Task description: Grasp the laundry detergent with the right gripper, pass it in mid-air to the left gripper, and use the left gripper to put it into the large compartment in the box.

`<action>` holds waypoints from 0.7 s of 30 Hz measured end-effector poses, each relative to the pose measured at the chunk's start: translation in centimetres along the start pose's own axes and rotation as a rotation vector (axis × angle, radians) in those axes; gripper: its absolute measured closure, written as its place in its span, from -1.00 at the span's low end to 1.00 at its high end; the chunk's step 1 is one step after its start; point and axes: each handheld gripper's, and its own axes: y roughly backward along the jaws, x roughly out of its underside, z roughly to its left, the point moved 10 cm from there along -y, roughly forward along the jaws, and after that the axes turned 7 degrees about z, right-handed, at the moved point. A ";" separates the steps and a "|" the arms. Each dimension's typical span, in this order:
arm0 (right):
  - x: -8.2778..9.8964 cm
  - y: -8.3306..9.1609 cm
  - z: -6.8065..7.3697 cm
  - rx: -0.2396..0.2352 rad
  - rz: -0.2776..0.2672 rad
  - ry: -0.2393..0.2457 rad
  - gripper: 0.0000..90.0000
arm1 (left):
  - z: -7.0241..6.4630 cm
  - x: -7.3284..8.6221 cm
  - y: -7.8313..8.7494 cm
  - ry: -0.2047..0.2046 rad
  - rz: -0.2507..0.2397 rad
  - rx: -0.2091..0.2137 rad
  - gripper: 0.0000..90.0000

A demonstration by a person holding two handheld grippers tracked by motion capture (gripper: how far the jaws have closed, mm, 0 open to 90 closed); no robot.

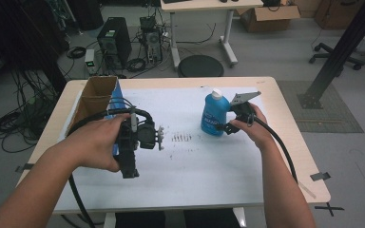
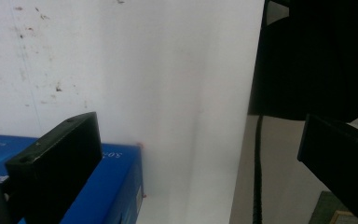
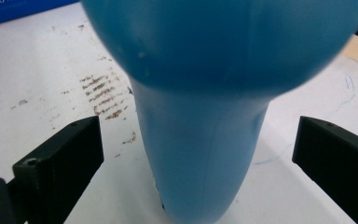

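Blue bottle framed for a grasp, not yet gripped.
On the white table cover [image 1: 209,161] the upright blue bottle [image 1: 214,114] stands right of centre, between the right gripper [image 3: 200,154]'s wide-open jaws; closing and lifting remain. The left gripper [image 2: 191,154], jaws open and empty, hovers by the blue box [image 2: 116,186].

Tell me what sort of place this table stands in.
Most likely a lab or tech workshop. Computer towers stand on the floor among loose cables, a cardboard box sits under another desk, and an office chair base stands behind a black frame post.
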 end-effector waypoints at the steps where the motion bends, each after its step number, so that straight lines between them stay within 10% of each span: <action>1: 0.0 -0.2 -0.1 0.002 -0.011 -0.004 -0.96 | 0.0 -0.1 0.0 -0.004 0.001 0.001 -0.99; 21: -0.5 -1.4 0.0 0.011 -0.143 -0.053 -0.95 | 0.1 -0.7 -0.5 -0.010 0.004 0.014 -0.99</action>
